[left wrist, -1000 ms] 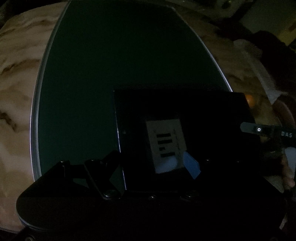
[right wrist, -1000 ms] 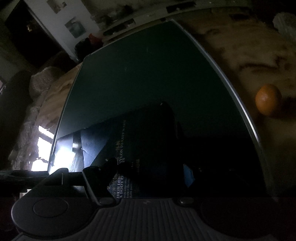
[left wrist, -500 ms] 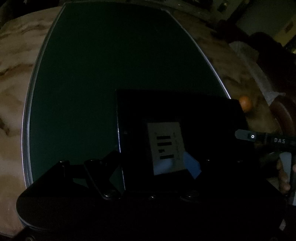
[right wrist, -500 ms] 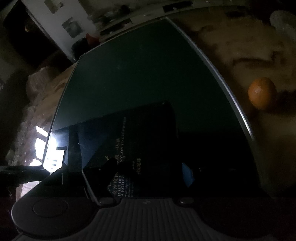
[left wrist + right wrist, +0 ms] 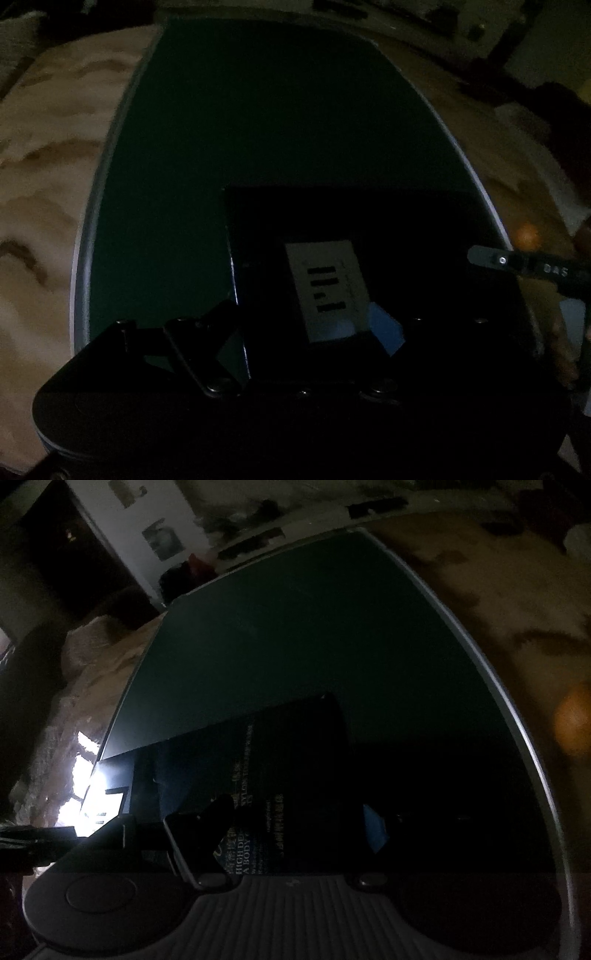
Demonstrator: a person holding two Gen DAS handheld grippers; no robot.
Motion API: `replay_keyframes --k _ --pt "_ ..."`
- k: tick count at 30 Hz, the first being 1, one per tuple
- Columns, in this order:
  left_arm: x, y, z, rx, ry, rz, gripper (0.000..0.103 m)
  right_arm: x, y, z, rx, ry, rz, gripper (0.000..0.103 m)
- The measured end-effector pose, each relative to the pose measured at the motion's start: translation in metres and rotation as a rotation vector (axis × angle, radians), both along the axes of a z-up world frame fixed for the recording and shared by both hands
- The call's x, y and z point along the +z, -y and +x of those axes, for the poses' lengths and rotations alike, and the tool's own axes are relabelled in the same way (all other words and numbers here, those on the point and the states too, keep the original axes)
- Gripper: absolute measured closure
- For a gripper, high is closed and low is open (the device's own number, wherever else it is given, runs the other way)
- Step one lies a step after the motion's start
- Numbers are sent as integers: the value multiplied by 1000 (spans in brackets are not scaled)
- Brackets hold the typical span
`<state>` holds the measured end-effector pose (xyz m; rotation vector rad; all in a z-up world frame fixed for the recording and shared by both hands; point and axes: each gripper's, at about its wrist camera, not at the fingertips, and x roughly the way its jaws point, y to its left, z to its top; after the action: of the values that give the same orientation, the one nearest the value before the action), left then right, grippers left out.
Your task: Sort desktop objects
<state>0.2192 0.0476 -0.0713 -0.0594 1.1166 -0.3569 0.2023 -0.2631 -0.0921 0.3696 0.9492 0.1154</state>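
1. A dark green mat (image 5: 258,110) with a pale silver edge lies on the desk (image 5: 44,184), whose top is mottled beige and brown. The light is very dim in both views.
2. A flat black package (image 5: 406,229) lies on the near part of the mat. It has a white label (image 5: 328,291) printed with black bars on its upper face.
3. The left claw (image 5: 301,328) points steeply down over the package's near left corner. Its jaws are partly open and have just been opening. The left finger is outside the package's left edge, and the blue-padded finger (image 5: 386,328) is above the package face, beside the label. Nothing is pinched between them.
4. The right claw (image 5: 295,819) is over the other end of the same package, where pale print shows on the black face. Its fingers are parted about halfway and have just eased a little wider. The printed face shows in the gap between them, and they hold nothing that can be made out.
5. In the left wrist view, the tip of the right claw reaches in from the right edge, just above the package's far right side.
6. An orange fruit (image 5: 572,720) sits on the bare desk just off the mat's right edge. It is blurred and well apart from the package.
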Motion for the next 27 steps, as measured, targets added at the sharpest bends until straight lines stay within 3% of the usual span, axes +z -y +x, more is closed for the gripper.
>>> replay_keyframes --k 4,9,13,17,22,27 --pt "-6 4 3 49 10 32 22 0 -15 8 19 27 -58 21" --pt "0 2 -9 133 26 13 21 10 -28 -8 31 58 -169 23" --pt "1 14 -12 156 43 79 18 14 -45 -27 35 80 -356 24" --pt "-13 21 -6 158 8 100 18 9 -45 -25 31 65 -372 24" --pt "-17 17 -5 189 -6 65 17 8 -44 -23 32 60 -356 24" --pt "-7 18 -15 221 10 127 17 11 -42 -30 26 51 -329 23"
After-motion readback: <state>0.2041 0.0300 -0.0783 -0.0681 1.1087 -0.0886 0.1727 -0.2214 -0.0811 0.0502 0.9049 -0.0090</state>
